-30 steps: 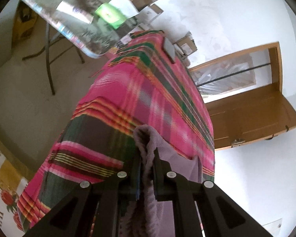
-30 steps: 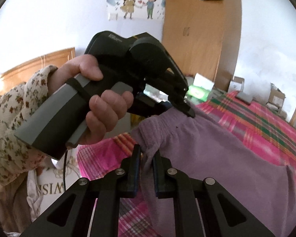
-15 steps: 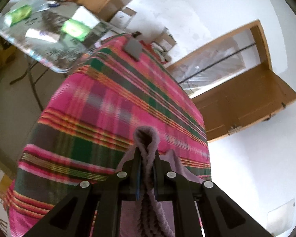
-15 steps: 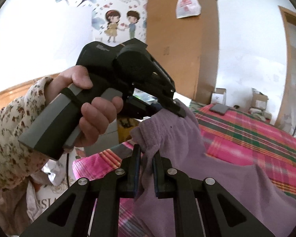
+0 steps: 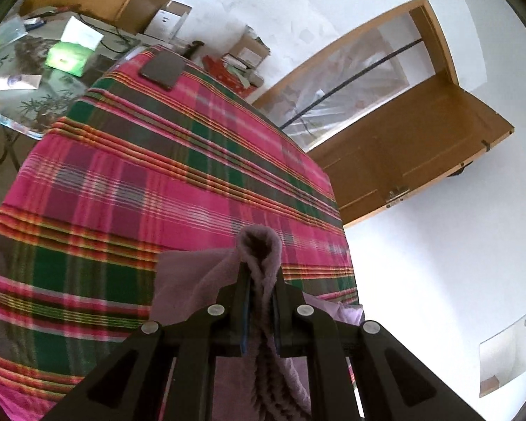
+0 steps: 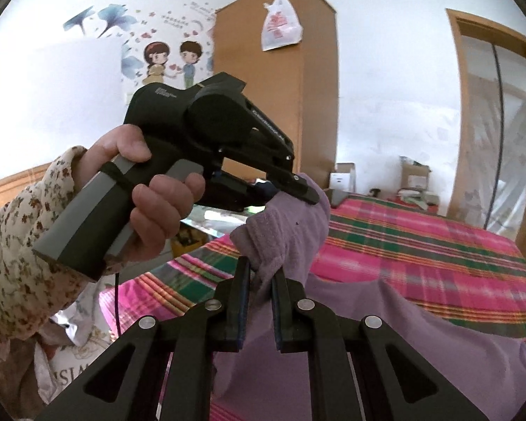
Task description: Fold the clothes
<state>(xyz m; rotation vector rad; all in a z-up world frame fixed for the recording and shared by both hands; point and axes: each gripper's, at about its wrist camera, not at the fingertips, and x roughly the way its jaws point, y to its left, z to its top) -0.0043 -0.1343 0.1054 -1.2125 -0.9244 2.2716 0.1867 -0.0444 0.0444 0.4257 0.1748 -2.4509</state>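
A lilac fleece garment [image 6: 385, 319] hangs lifted over a bed with a pink and green plaid cover [image 5: 129, 189]. My left gripper [image 5: 261, 277] is shut on a bunched fold of its edge [image 5: 257, 245], which pokes up between the fingers. My right gripper [image 6: 259, 273] is shut on another part of the same ribbed edge [image 6: 280, 224]. In the right wrist view the left gripper [image 6: 299, 189] shows just above and beyond, held by a hand [image 6: 150, 207] in a floral sleeve. The rest of the garment trails down to the right over the cover.
A dark flat device [image 5: 163, 70] lies at the bed's far end. A glass table [image 5: 35, 80] with a green box stands to the left of the bed. Cardboard boxes [image 6: 415, 175], a wooden wardrobe [image 6: 273, 80] and an open wooden door [image 5: 420, 147] line the walls.
Both grippers have risen with the garment and swung across the bed. More of the plaid cover now shows under the left gripper, and the garment hangs higher.
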